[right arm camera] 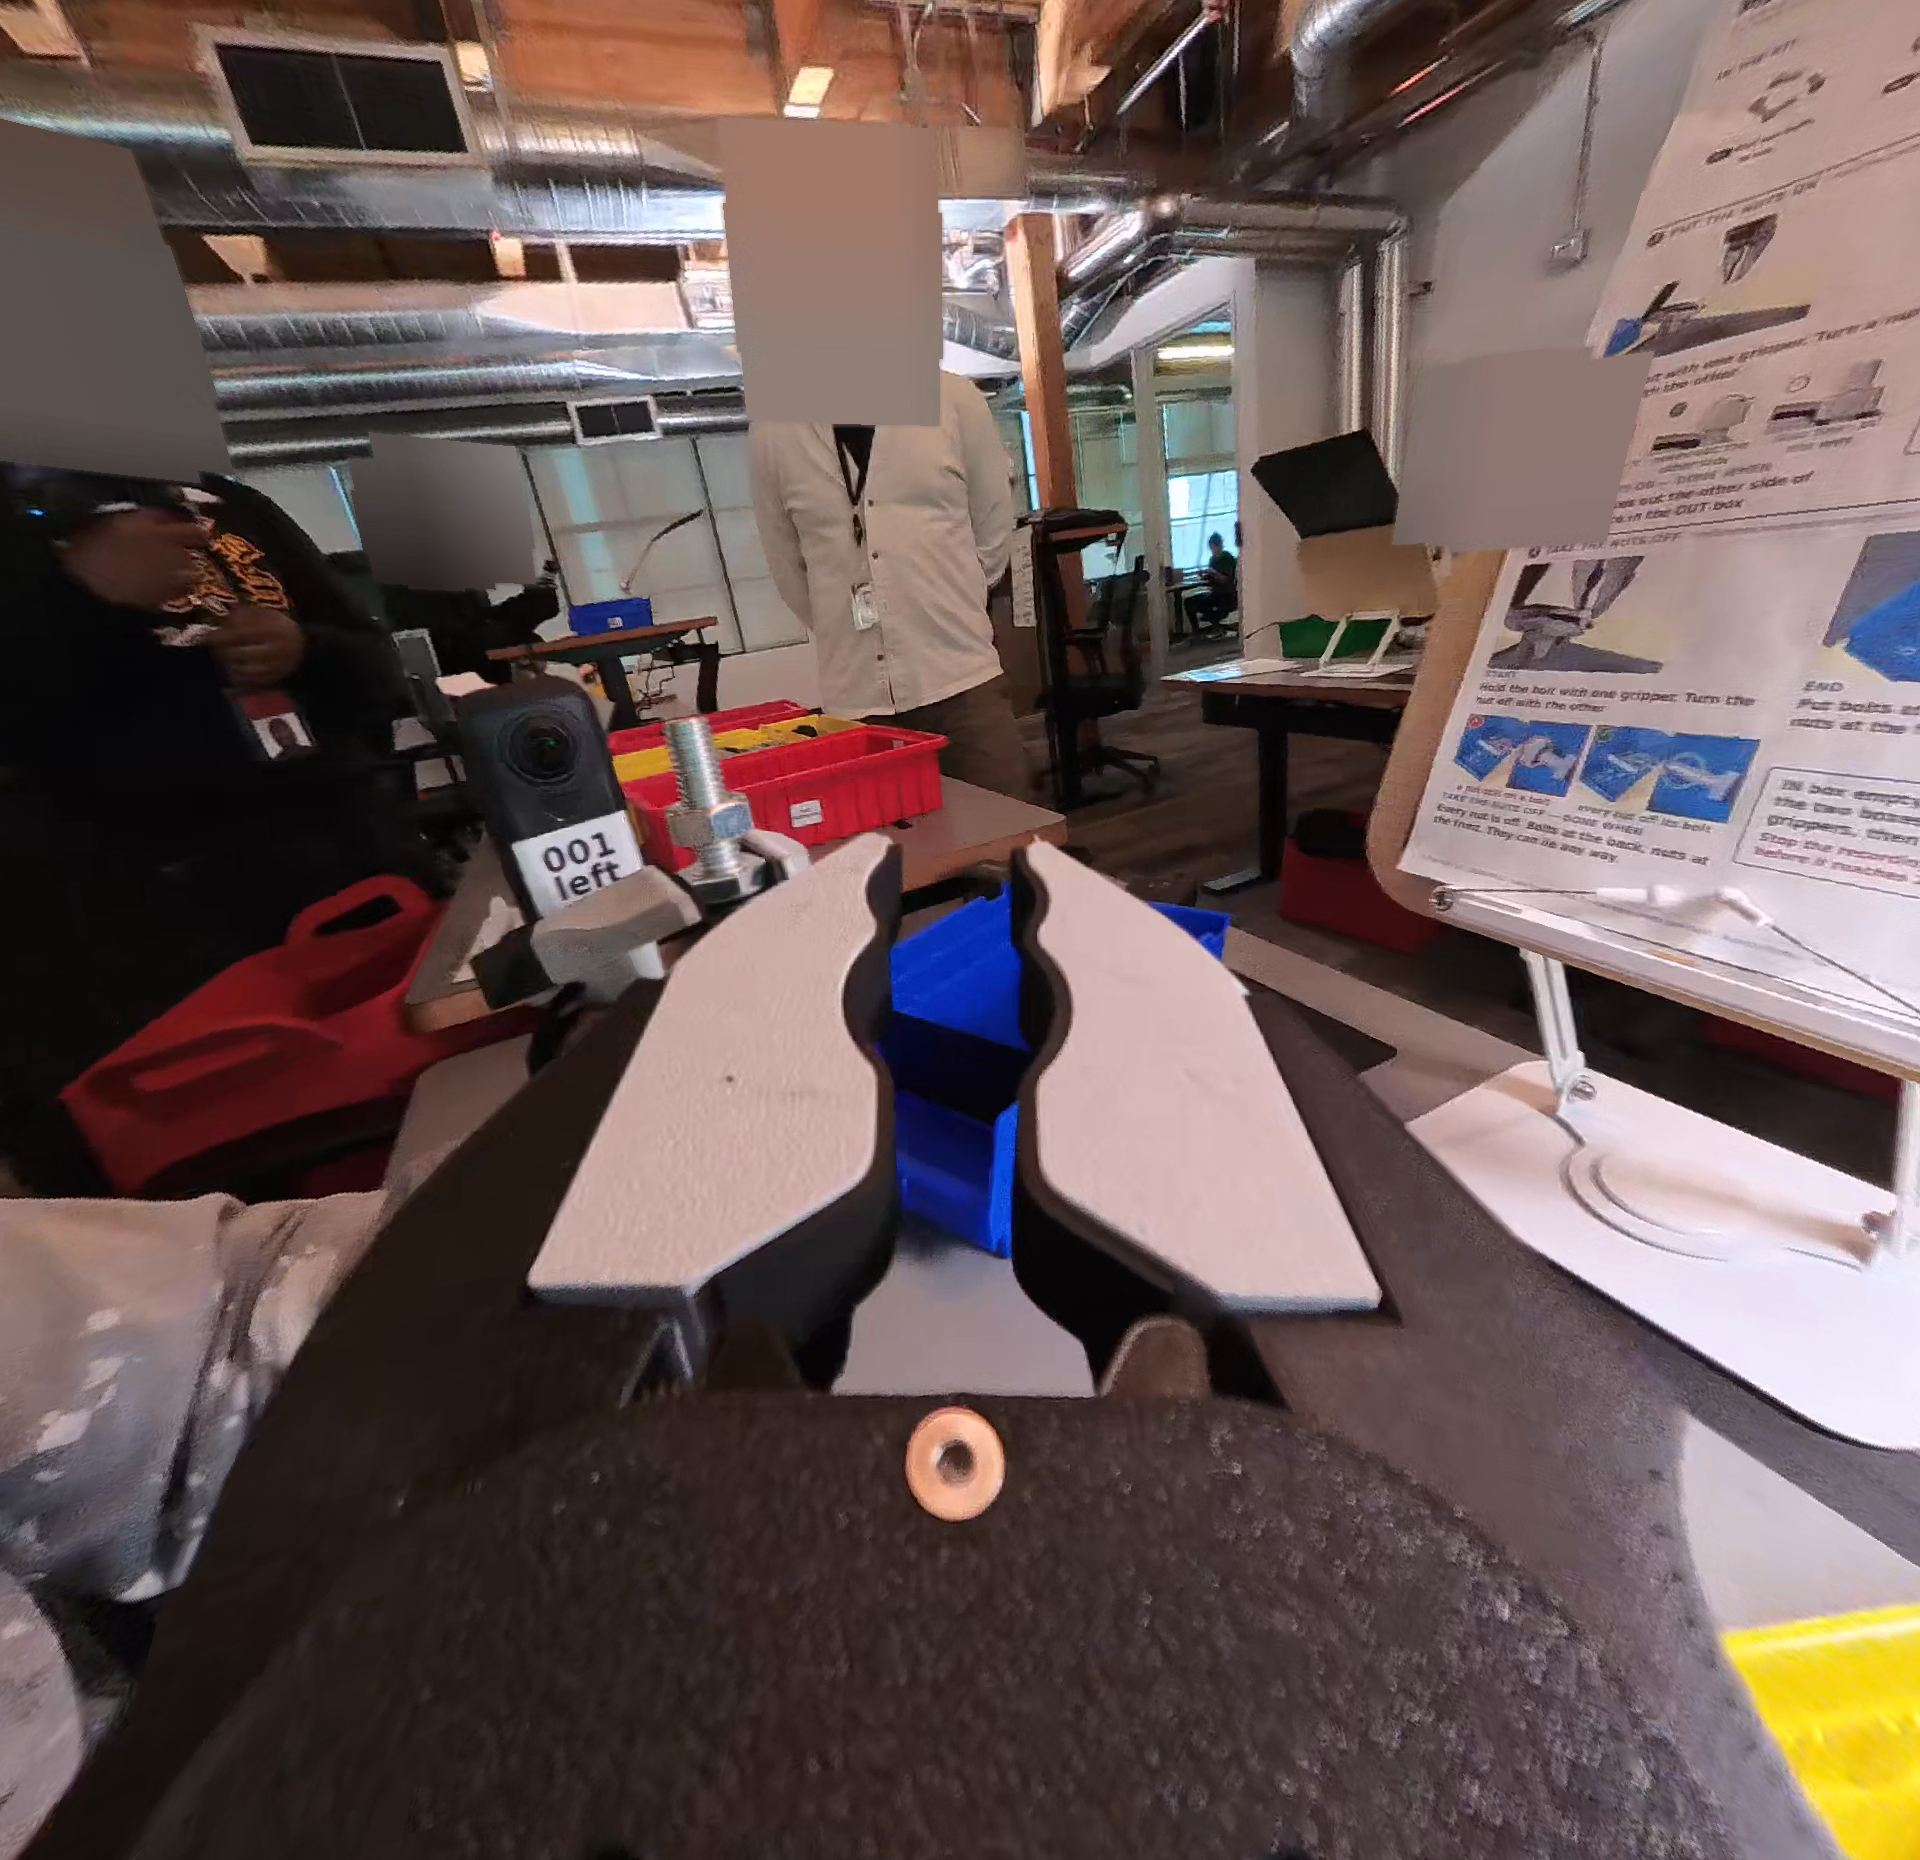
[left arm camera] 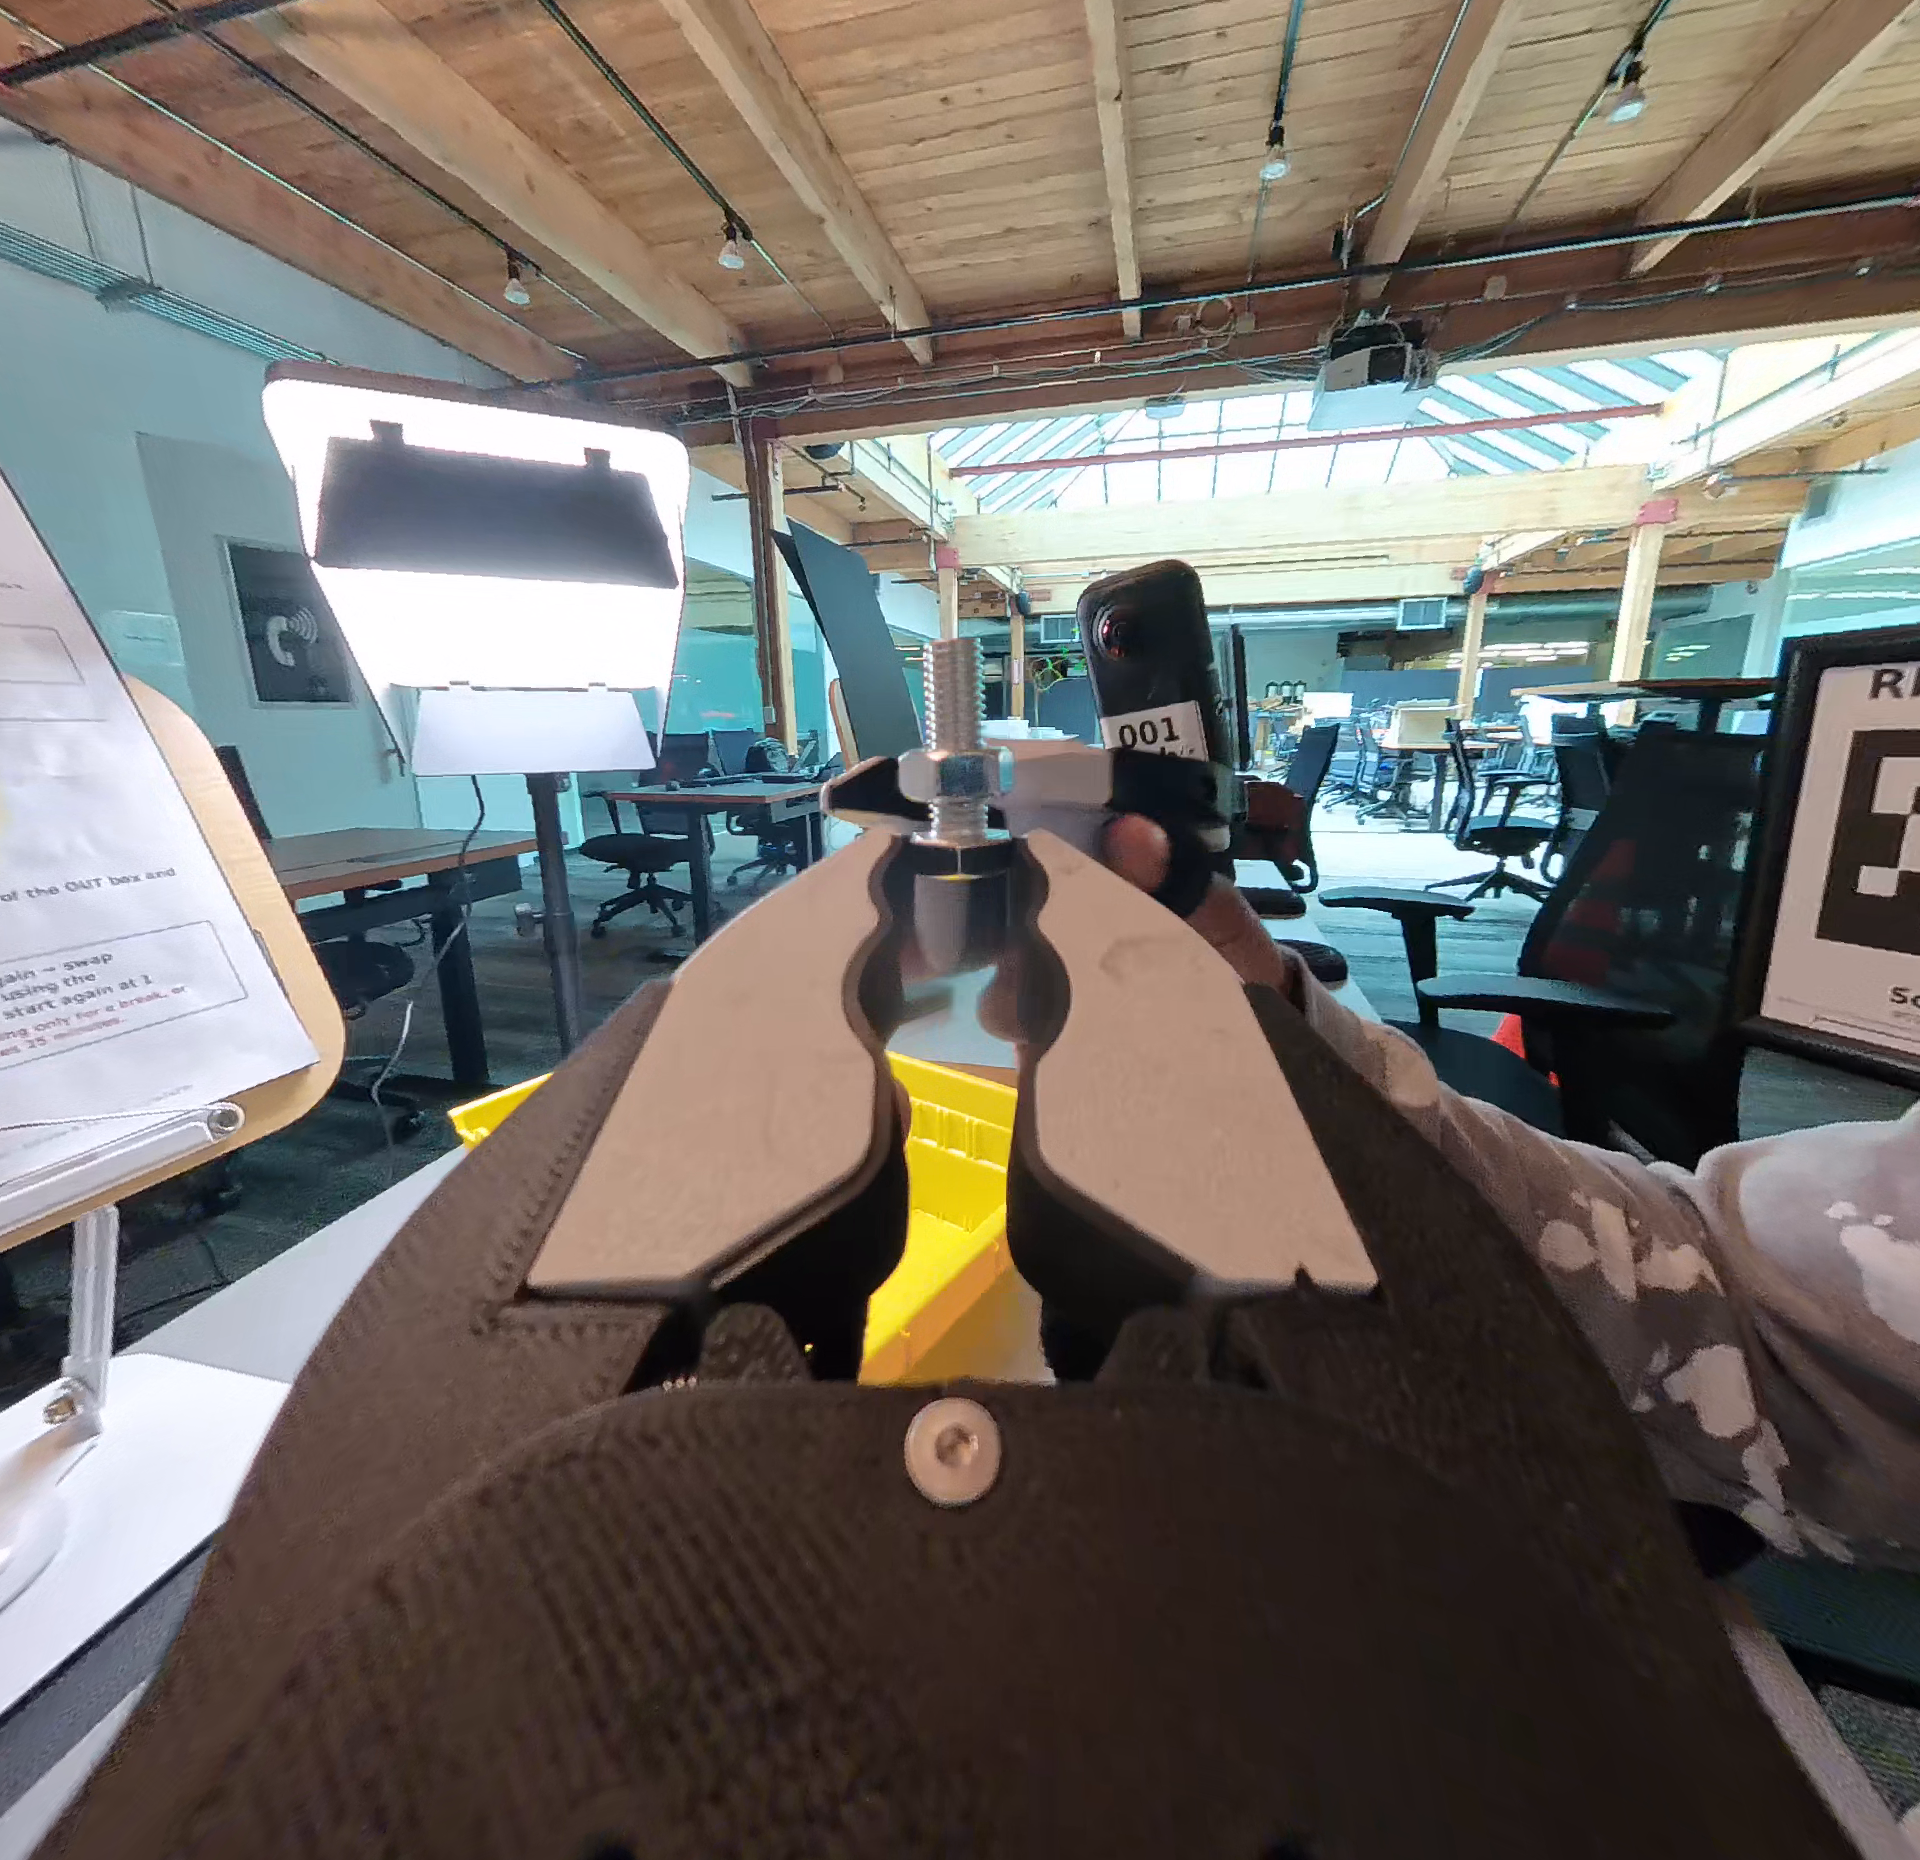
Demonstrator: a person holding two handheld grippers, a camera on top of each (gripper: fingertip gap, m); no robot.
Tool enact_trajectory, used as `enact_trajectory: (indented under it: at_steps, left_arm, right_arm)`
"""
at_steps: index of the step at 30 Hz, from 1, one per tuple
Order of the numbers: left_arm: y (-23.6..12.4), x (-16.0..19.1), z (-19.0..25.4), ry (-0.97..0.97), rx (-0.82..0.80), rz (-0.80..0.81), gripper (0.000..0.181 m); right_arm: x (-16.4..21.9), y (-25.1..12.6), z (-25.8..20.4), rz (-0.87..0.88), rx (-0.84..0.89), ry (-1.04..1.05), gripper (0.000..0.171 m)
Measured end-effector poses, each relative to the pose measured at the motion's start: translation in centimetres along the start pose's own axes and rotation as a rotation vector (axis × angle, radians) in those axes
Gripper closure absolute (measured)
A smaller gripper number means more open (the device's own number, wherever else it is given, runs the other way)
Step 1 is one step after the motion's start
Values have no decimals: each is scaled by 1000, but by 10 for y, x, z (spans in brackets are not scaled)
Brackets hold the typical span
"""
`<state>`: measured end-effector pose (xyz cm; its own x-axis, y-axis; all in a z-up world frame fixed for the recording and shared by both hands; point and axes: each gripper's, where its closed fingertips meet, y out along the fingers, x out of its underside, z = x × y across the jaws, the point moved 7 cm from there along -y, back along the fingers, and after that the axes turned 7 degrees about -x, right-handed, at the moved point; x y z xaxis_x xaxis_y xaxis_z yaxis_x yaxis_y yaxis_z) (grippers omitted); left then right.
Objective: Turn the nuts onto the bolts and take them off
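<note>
A silver bolt (left arm camera: 954, 683) stands upright, its head clamped between the tips of my left gripper (left arm camera: 954, 860). A hex nut (left arm camera: 956, 774) sits on the thread a little above the head. My right gripper (left arm camera: 873, 794) reaches in from the right at nut height and passes behind the bolt. In the right wrist view the right gripper (right arm camera: 958, 860) stands a little open with nothing between its fingers. There the bolt (right arm camera: 694, 761) and nut (right arm camera: 710, 821) are just left of its left finger, held by the left gripper (right arm camera: 717, 880).
A yellow bin (left arm camera: 945, 1187) lies below the left gripper and a blue bin (right arm camera: 956, 989) below the right. Instruction boards on stands (left arm camera: 104, 875) (right arm camera: 1662, 719) flank the table. Red trays (right arm camera: 831, 771), a red object (right arm camera: 260, 1031) and people stand beyond. A lamp panel (left arm camera: 488, 563) is at far left. Some 5 centimeters of space lies between my two pairs of fingers.
</note>
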<state>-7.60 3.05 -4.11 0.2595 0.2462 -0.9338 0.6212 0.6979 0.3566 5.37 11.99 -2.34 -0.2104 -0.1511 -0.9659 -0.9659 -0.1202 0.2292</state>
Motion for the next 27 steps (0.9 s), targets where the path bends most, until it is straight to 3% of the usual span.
enact_trajectory:
  at_steps: [5,9,10,12,20,21,22,24,27]
  left_arm:
    - [4,8,0,3,-12,-30,163]
    - [3,7,0,-11,-7,-11,163]
    - [1,4,-1,-27,8,7,163]
    - [-1,1,-1,-8,1,9,163]
    - [4,7,4,-1,13,-18,163]
    - [3,7,2,-10,11,-13,163]
    - [1,5,1,-23,38,9,163]
    - [0,2,1,-17,28,13,163]
    - [1,3,2,-5,20,1,163]
  right_arm:
    - [5,17,-27,-54,-111,-38,131]
    - [8,18,-22,-59,-101,-22,136]
    - [5,13,-13,-39,-48,13,153]
    - [2,5,-4,7,-13,12,151]
    - [9,20,-25,-40,-140,6,129]
    - [8,18,-20,-38,-148,34,129]
    - [7,13,-11,-27,-89,68,150]
    - [5,4,0,22,-37,46,150]
    - [3,9,-12,9,-114,39,137]
